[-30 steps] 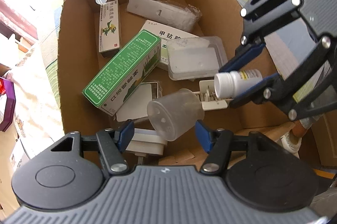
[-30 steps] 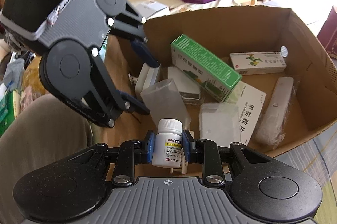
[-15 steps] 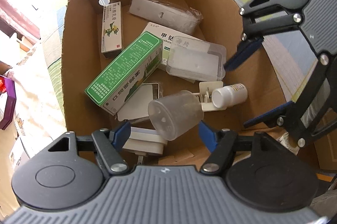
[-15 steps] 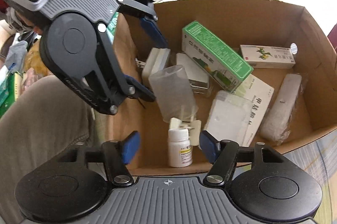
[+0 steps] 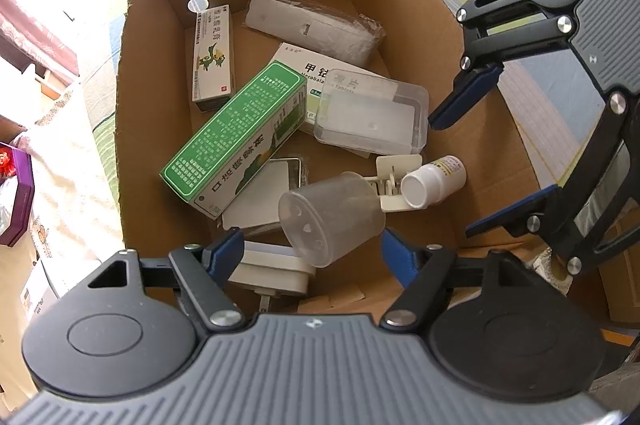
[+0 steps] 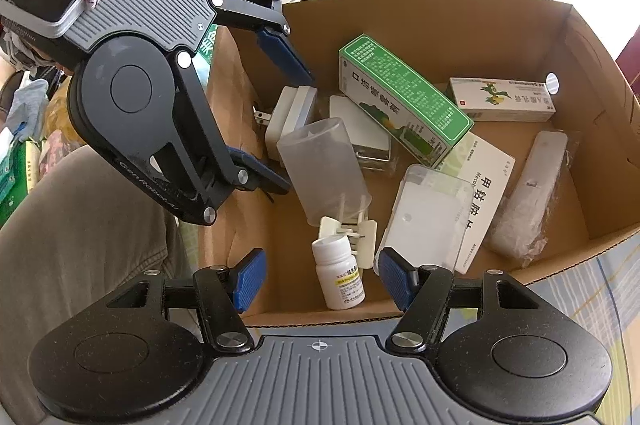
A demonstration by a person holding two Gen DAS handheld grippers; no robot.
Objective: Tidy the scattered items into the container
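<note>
Dropped from the now-released right claw (image 6: 318,279), the white cylindrical bottle (image 6: 340,275) lies in the cardboard box (image 6: 460,25), left claw (image 5: 312,253) likewise spread.

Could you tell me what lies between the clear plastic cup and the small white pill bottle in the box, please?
A small white plastic clip-like piece lies between the clear plastic cup and the white pill bottle, touching both; the left wrist view shows it best.

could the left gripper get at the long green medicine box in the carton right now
Probably yes. The left gripper hangs open above the cardboard carton, and the long green medicine box lies on top of the pile, upper face uncovered. The translucent plastic cup directly below the jaws sits beside it, not over it.
</note>
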